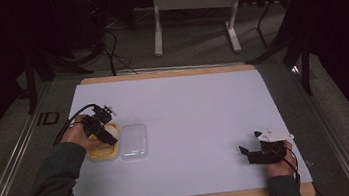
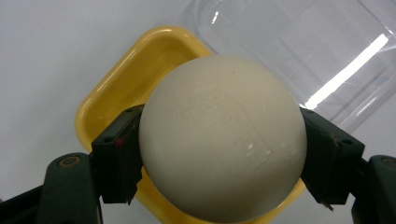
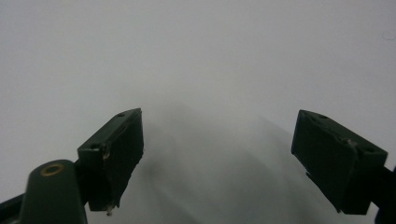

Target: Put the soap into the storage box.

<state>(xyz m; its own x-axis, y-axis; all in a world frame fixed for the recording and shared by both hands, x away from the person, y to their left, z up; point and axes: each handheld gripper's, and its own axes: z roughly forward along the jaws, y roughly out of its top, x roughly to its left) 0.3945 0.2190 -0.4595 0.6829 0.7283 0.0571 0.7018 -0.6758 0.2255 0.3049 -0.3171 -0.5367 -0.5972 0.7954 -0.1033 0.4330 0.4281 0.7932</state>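
- Left tongs (image 2: pixel 219 158): clamped on a white ball (image 2: pixel 223 140), pads at its widest line, above the yellow tray (image 2: pixel 126 84) at the tabletop's (image 1: pixel 193 105) left side.
- Ball looks smooth, rigid and probably light; a round surface can squirt out, so grip across the equator, moderate squeeze.
- Clear lid (image 2: pixel 299 51) lies just beside the tray; likely thin and slippery, take it by an edge.
- Right tongs (image 3: pixel 219 158): spread wide, empty, low over bare tabletop, well apart from the tray.

Left gripper (image 2: pixel 223 154): jaws clamped on either side of a cream-white ball (image 2: pixel 223 140). Yellow tray (image 2: pixel 126 88) lies directly beneath and behind the ball. Clear plastic lid (image 2: pixel 303 51) at far right, touching the tray's edge. White table surface (image 2: pixel 46 56) around.
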